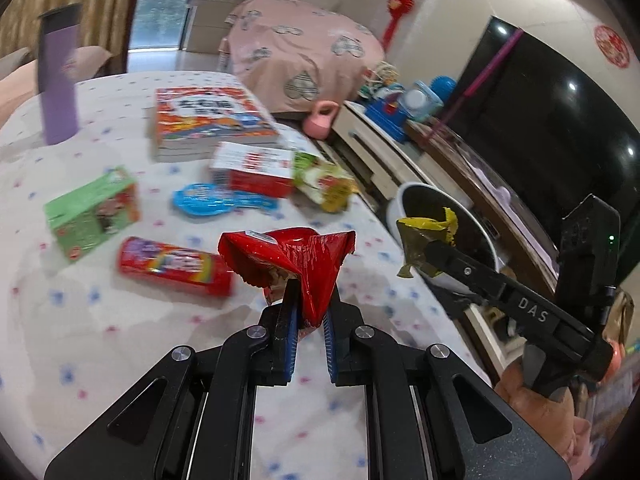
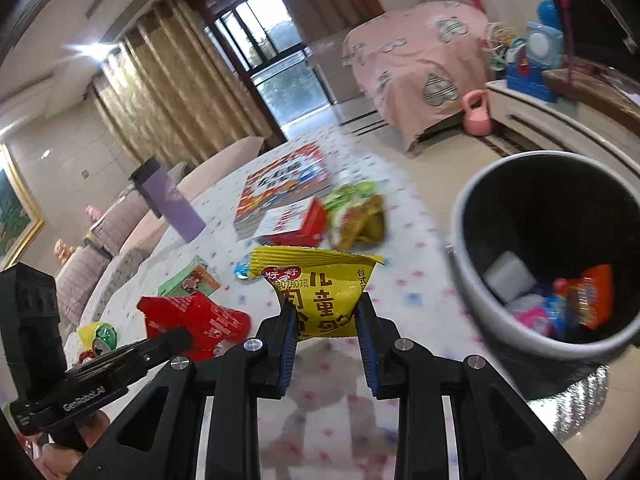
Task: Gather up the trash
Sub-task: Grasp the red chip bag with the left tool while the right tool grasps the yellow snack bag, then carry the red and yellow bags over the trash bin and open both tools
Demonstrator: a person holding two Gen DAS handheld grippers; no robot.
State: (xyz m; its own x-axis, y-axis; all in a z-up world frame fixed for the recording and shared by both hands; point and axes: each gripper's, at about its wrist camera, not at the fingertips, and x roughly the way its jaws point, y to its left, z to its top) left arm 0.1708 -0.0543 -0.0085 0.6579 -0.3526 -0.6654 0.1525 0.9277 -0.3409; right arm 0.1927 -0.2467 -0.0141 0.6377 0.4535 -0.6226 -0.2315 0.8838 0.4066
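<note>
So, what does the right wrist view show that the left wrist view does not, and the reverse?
Only the right wrist view looks into the trash bin: a white block and colourful wrappers lie at the bottom.

Only the left wrist view shows the red tube-shaped pack lying on the table and the dark TV screen.

Both show the left gripper shut on the red wrapper, the right gripper shut on the yellow wrapper, the purple bottle, the green box and the book.

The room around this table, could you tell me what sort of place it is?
Most likely a home living room: a large dark television on a low cabinet, long gold curtains beside a glass balcony door, and a pink cloth-covered piece of furniture.
</note>
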